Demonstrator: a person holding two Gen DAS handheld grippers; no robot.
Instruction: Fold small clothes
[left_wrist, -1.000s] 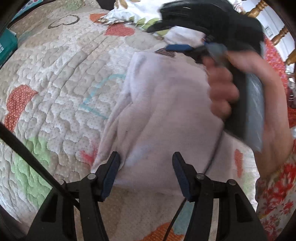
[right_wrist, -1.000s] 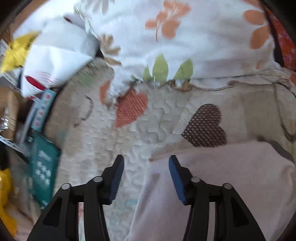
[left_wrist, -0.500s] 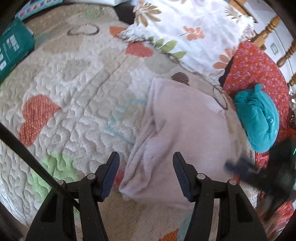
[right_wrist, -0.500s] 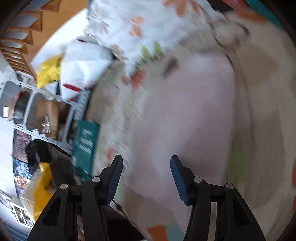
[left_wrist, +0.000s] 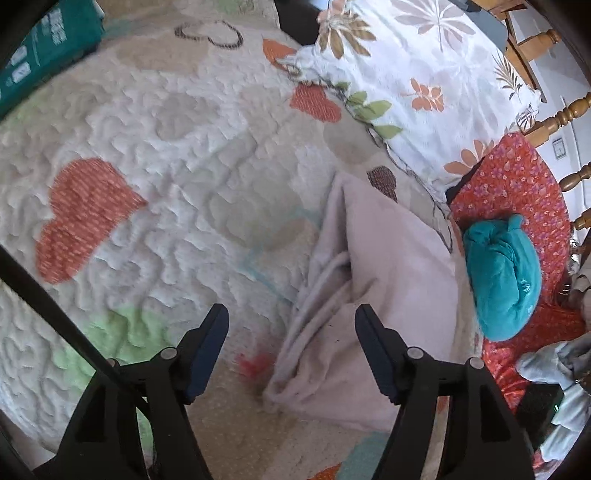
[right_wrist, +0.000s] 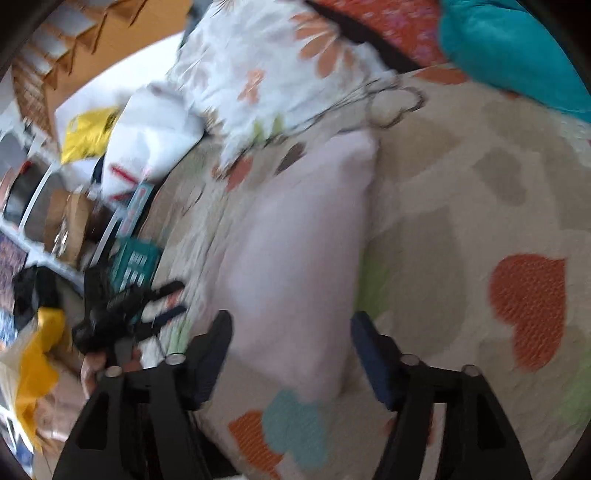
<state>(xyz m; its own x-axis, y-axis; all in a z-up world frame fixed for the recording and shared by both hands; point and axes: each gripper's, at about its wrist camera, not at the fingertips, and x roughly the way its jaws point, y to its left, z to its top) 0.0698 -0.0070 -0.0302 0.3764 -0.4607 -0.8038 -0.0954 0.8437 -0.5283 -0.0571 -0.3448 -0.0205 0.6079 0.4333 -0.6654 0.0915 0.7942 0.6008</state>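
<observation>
The pale pink garment lies folded on the quilted bed, just below the floral pillow and beside the teal bundle. My left hand-held gripper hangs over its near left corner; its jaws have just been opening and now stand wide, holding nothing. My right hand-held gripper hovers over the near end from the other side, its jaws likewise just opened and empty, the cloth showing between them but not pinched. The view there is blurred. The fabric looks soft, light and limp, so I judge it will sag and slide open unless I take the layered edge on the left, pinching all plies together near a corner
</observation>
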